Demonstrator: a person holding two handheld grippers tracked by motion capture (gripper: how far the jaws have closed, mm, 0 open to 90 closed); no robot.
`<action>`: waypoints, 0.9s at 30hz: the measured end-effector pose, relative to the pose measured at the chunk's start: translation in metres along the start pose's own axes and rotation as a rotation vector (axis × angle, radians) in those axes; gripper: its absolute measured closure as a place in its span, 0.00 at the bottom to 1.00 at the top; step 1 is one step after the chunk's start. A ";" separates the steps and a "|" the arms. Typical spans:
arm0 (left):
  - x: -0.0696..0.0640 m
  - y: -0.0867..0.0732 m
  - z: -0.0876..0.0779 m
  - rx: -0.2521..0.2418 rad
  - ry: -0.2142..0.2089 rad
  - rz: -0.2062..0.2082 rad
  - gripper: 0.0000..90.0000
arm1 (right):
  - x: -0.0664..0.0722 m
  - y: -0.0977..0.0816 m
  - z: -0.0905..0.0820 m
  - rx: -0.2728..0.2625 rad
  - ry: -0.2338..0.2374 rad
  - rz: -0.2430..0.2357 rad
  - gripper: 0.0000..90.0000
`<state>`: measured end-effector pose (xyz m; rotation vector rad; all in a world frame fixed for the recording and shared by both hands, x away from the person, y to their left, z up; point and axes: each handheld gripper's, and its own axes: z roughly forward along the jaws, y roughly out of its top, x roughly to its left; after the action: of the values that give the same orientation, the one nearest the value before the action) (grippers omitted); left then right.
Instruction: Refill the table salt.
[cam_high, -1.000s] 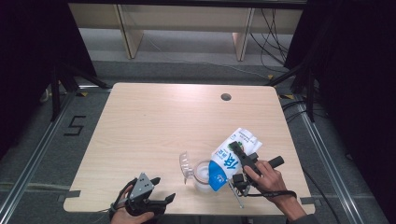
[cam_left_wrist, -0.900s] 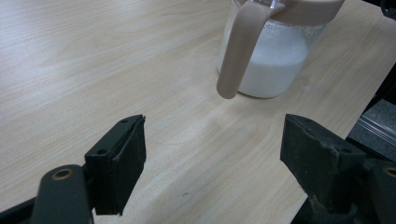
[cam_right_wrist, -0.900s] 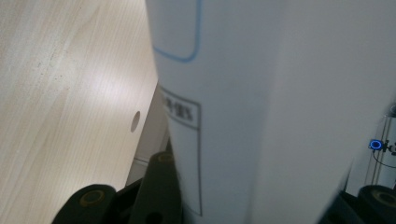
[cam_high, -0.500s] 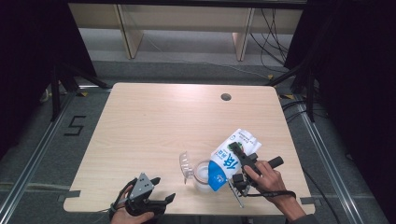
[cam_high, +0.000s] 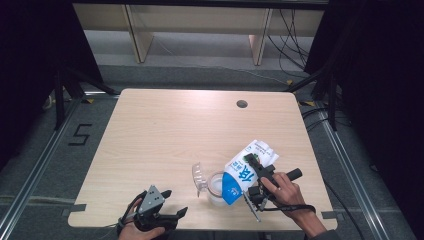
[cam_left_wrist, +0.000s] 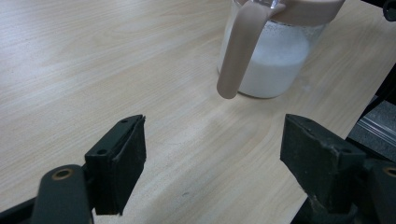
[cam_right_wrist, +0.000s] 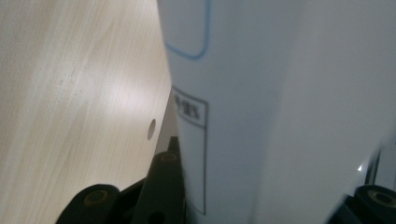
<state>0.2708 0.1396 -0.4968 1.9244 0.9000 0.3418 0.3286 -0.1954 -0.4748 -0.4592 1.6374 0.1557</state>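
At lower right of the high view, the white bag (cam_high: 246, 171) bears a blue band with white lettering. The clear jug (cam_left_wrist: 271, 56) has a beige handle and rim, holding white powder. The table (cam_high: 165, 130) shows pale wood grain.

Worktop (cam_high: 165, 130): pale wood-grain laminate, smooth, with a soft sheen under the light. Carton (cam_high: 246, 170) in my right gripper (cam_high: 256, 176): coated paperboard, white and blue print, slightly glossy, creased at the top fold. Jug (cam_left_wrist: 271, 60): clear plastic, glossy, with a matt beige plastic handle and rim; the white liquid inside looks opaque. My left gripper (cam_left_wrist: 212, 154): 2 black jaw pads, matt and rubbery, edges rough and worn; grey plate on top looks dull.
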 end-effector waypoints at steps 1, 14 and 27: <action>0.000 0.000 0.000 0.001 0.000 0.002 0.25 | -0.002 -0.001 0.001 -0.015 0.000 0.008 0.83; 0.000 0.000 -0.001 0.008 -0.002 -0.007 0.25 | -0.004 0.000 0.001 -0.041 0.045 0.057 0.85; 0.000 0.000 -0.001 0.008 -0.001 -0.004 0.25 | -0.004 -0.004 0.001 -0.047 0.078 0.158 0.86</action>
<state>0.2704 0.1401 -0.4965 1.9298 0.9059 0.3346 0.3311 -0.1982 -0.4699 -0.3754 1.7498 0.2975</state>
